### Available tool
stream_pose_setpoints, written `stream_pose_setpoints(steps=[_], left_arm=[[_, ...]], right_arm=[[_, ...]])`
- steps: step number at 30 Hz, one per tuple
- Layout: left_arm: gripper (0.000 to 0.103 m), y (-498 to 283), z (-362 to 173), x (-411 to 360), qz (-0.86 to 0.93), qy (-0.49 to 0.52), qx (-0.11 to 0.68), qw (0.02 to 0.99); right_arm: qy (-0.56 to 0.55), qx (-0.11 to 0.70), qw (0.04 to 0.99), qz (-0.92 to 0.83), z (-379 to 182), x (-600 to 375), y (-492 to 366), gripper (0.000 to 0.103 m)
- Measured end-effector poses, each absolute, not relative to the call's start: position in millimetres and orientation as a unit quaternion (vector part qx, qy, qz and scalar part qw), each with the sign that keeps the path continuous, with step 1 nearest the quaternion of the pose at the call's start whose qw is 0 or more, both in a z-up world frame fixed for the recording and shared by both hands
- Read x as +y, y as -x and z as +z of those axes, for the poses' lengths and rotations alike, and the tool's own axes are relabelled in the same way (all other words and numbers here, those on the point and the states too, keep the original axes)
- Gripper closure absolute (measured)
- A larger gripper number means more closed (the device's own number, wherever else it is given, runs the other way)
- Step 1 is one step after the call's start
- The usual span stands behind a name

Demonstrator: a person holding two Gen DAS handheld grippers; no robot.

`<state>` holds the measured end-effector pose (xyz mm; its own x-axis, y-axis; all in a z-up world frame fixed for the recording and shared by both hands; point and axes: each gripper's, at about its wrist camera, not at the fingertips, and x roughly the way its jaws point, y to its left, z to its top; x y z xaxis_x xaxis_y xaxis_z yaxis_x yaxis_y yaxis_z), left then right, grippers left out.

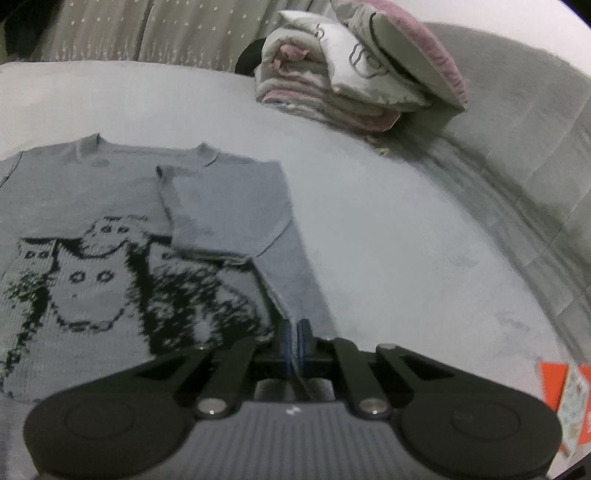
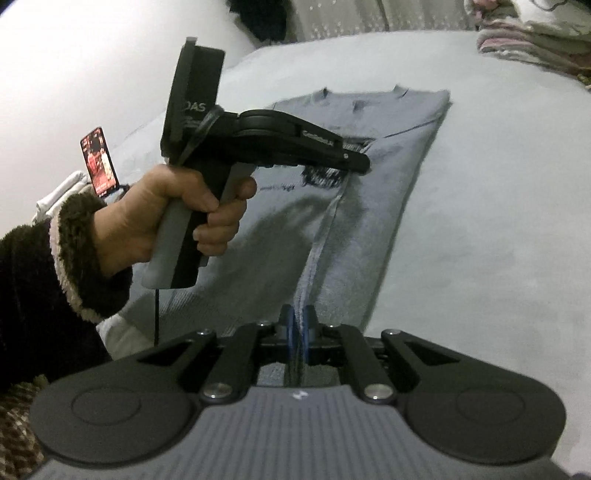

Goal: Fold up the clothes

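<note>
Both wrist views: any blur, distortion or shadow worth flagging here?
Left wrist view: fisheye bends the bed edge; sweater print sharp, bedding pile soft. Right wrist view: dim and soft throughout; a dark shadow on the sweater beneath the left hand.

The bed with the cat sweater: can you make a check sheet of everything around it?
Surface: pale bed cover, mostly bare.
Job's things: grey cat sweater lying flat, one side folded in.
Clutter: folded bedding stack; lit phone; orange packet.
Grippers: left gripper shut on the sweater's lower edge; right gripper shut on a sweater fold.
Cables: thin dark cord hanging under the left handle.
Surroundings: grey sofa back, patterned curtain.
</note>
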<state>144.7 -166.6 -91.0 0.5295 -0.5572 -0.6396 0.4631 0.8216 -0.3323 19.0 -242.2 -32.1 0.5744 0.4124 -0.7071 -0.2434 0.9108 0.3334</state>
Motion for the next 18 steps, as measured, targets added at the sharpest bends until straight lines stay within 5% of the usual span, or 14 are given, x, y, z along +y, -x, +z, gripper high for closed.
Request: stream_pose_setpoints(steps=[5, 7, 18], left_arm=[[0.09, -150, -101, -158, -0.293, 0.063, 0.402, 0.865], [0.08, -154, -98, -154, -0.287, 0.082, 0.398, 0.867], [0.079, -172, -109, -164, -0.276, 0.069, 0.378, 0.881]], right_arm=[[-0.087, 0.478, 0.847, 0.213, -51, -226, -29, 0.086], [-0.086, 0.483, 0.842, 0.223, -52, -224, -31, 0.086], [-0.119, 0.472, 0.849, 0.206, -52, -241, -55, 0.086]])
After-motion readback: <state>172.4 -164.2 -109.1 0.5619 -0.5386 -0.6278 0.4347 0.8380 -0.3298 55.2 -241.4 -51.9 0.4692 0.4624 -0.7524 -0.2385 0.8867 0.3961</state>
